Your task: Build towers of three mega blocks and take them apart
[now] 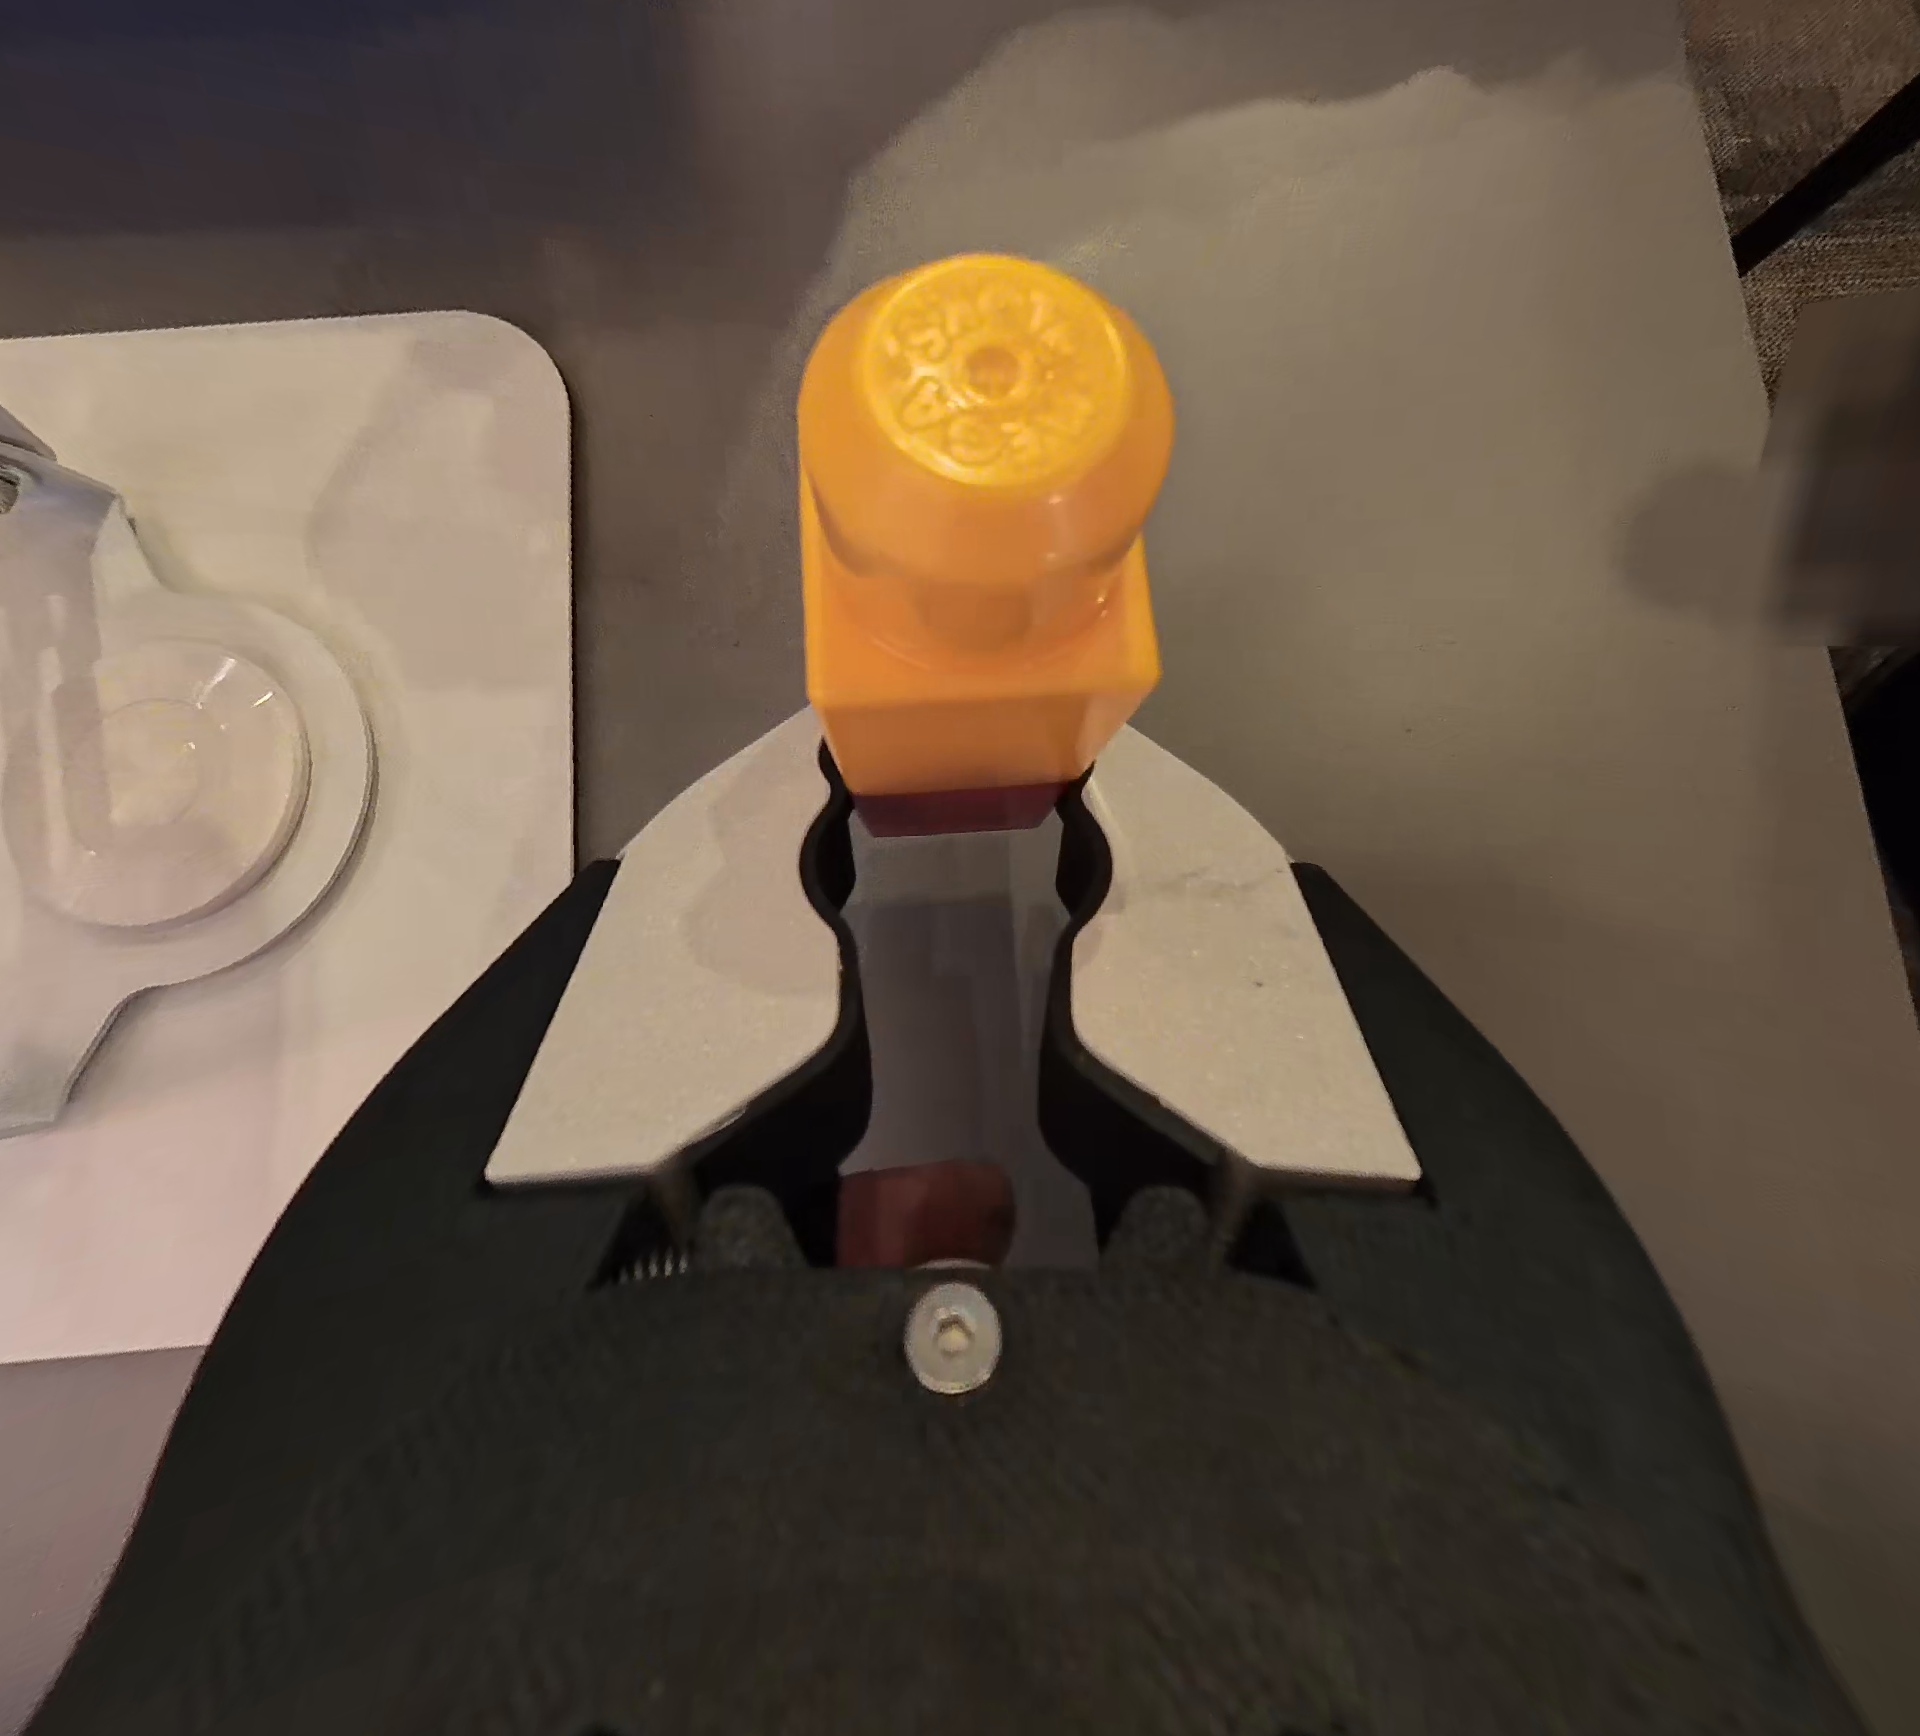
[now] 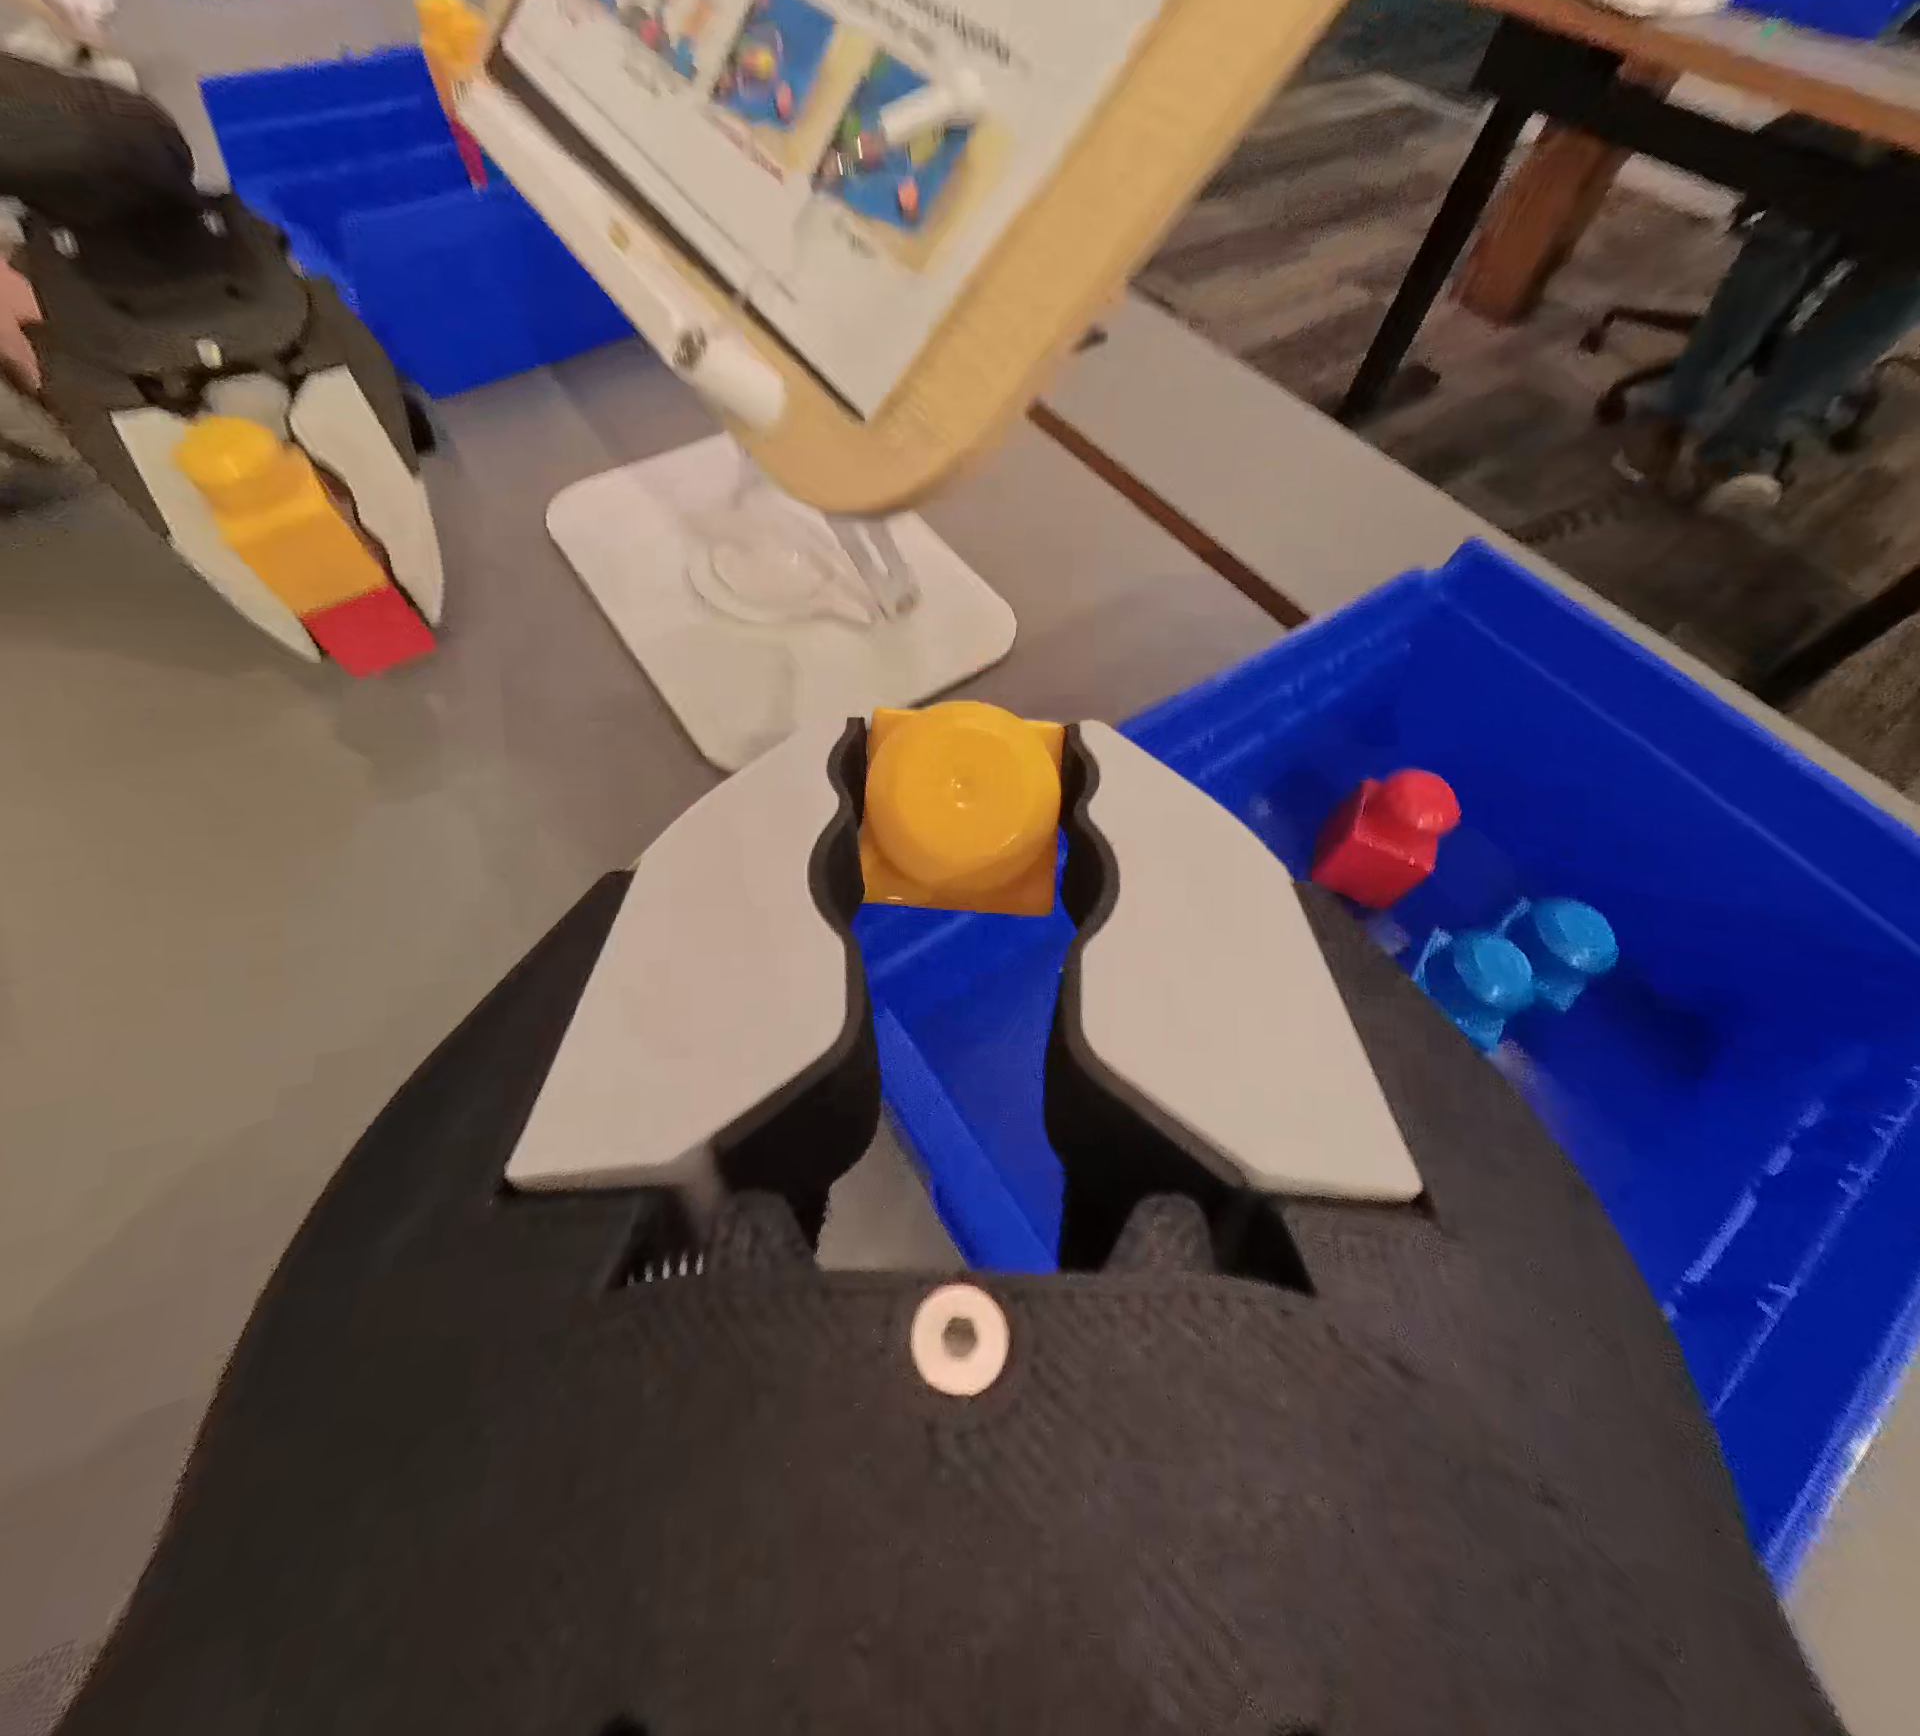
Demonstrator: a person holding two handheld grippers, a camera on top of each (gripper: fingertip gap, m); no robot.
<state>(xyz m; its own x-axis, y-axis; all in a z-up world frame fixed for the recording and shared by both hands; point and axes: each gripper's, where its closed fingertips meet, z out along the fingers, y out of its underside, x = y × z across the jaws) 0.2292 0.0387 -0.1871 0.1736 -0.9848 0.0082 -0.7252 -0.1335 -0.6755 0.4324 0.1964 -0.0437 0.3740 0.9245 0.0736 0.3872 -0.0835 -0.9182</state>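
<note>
My left gripper clamps a yellow-on-red stack at frame left; my right gripper pinches a yellow block at centre

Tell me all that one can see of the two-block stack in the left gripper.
The stack is a yellow block pressed onto a red block, both of glossy plastic. The yellow block has one round stud on top; its body is square-sided. The left gripper clamps the stack between its two pale fingers, which press on opposite sides. It is held above the grey table, tilted, with the red end toward the fingertips.
</note>
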